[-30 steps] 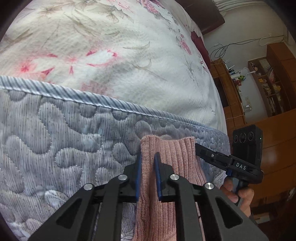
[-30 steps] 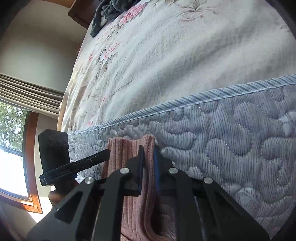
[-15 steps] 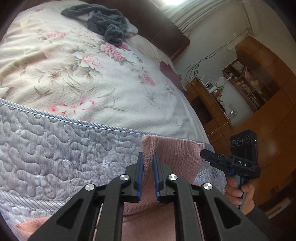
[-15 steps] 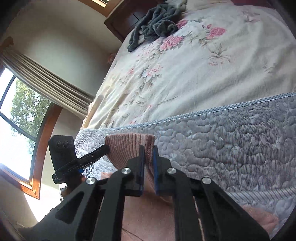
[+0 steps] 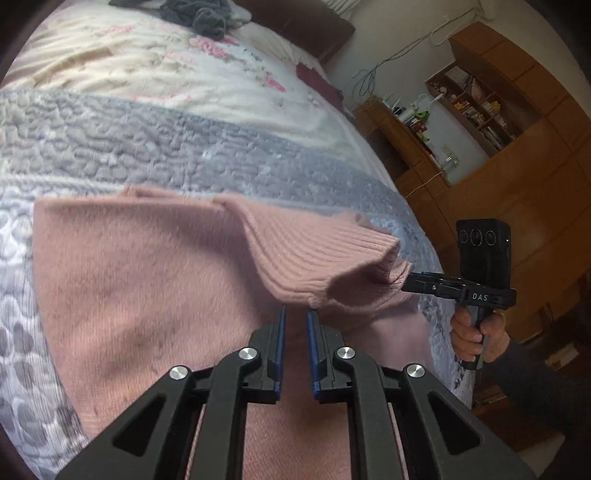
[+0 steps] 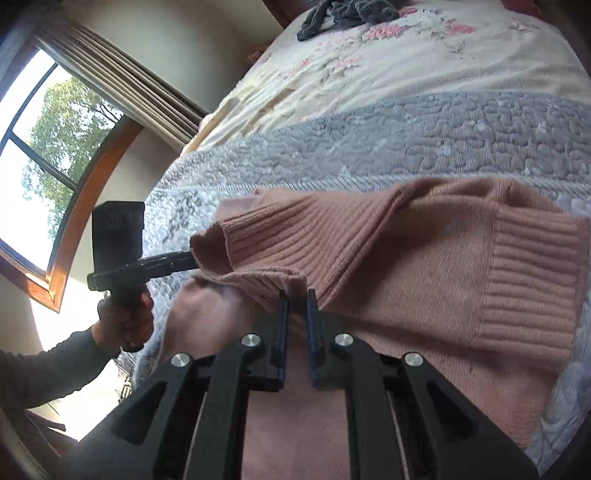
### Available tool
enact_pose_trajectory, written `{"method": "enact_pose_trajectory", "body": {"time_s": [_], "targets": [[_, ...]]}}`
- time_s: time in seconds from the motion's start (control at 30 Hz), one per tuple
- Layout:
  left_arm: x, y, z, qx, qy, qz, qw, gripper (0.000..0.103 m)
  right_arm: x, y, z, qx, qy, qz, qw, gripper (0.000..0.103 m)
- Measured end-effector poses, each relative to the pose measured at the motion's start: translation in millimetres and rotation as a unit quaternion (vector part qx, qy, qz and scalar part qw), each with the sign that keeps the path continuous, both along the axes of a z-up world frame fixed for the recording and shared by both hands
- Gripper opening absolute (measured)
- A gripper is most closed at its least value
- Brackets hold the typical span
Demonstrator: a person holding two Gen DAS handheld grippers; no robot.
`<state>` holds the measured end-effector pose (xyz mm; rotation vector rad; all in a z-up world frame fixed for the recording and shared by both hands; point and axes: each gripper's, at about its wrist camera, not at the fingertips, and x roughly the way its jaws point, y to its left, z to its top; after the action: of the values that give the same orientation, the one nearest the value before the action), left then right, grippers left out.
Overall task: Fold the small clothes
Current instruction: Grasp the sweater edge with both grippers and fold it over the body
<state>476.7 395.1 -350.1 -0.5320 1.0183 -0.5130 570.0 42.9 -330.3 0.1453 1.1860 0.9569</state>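
A pink knit sweater lies spread on the grey quilt of a bed. Its ribbed hem is lifted and folded back over the body. My left gripper is shut on one end of that hem. The right gripper pinches the other end, at the right of the left wrist view. In the right wrist view the right gripper grips the ribbed edge of the sweater. There the left gripper holds the hem's far corner, slightly raised.
Beyond the quilt lies a floral sheet with a heap of dark grey clothes near the headboard. Wooden shelves stand to the right of the bed, a window to its left. A hand holds each gripper's handle.
Both grippers have carried the hem up from the mattress edge and over the bed. The sweater body now shows spread on the quilt, with the hem stretched wide between the grippers.
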Motion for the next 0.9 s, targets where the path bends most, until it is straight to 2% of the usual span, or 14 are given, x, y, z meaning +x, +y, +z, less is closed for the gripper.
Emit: {"method": "enact_pose_trajectory", "body": {"time_s": [0.1,0.17,0.23,0.3,0.37,0.43,0.57,0.6,0.63,0.67,0.77,0.8,0.83,0.9], "targets": [[-17,11,-15,-0.026,0.035,0.015,0.9989,0.010,-14,-4,-18,-0.047,0.008,0.008,0.999,0.011],[-23,16,-3,-0.032,0.022,0.020,0.9991,0.010,-18,-9,-8,-0.039,0.006,0.004,0.999,0.012],[-22,16,18,-0.048,-0.006,0.017,0.9987,0.010,-17,-11,11,-0.018,-0.007,-0.008,1.000,0.016],[-11,4,35,-0.056,-0.028,-0.003,0.9980,0.012,-10,-2,24,-0.002,-0.011,-0.020,1.000,0.016],[7,-12,38,-0.071,-0.027,-0.029,0.9967,0.017,1,16,25,0.009,-0.001,-0.019,1.000,0.016],[27,-30,24,-0.078,0.003,-0.052,0.9956,0.018,13,36,13,0.002,0.013,-0.015,1.000,0.020],[41,-50,-21,0.008,0.074,-0.070,0.9948,0.015,20,50,-29,-0.067,0.040,-0.013,0.997,0.019],[38,-46,-30,0.010,0.085,-0.064,0.9943,0.015,20,44,-38,-0.076,0.046,-0.019,0.996,0.009],[35,-41,-37,0.006,0.095,-0.061,0.9936,0.007,20,37,-44,-0.077,0.049,-0.024,0.996,0.001],[32,-36,-42,0.005,0.101,-0.059,0.9931,0.003,19,28,-48,-0.072,0.054,-0.030,0.995,0.000],[20,-21,-54,-0.019,0.115,-0.047,0.9921,0.002,17,6,-55,-0.033,0.090,-0.057,0.994,0.000],[17,-17,-55,-0.020,0.119,-0.041,0.9918,0.004,16,1,-52,-0.020,0.100,-0.064,0.993,0.004],[11,-13,-54,-0.020,0.119,-0.033,0.9921,0.013,13,-5,-48,-0.005,0.107,-0.072,0.992,0.012],[-4,-3,-44,-0.035,0.115,-0.017,0.9926,0.020,3,-18,-35,0.015,0.114,-0.086,0.990,0.025]]}}
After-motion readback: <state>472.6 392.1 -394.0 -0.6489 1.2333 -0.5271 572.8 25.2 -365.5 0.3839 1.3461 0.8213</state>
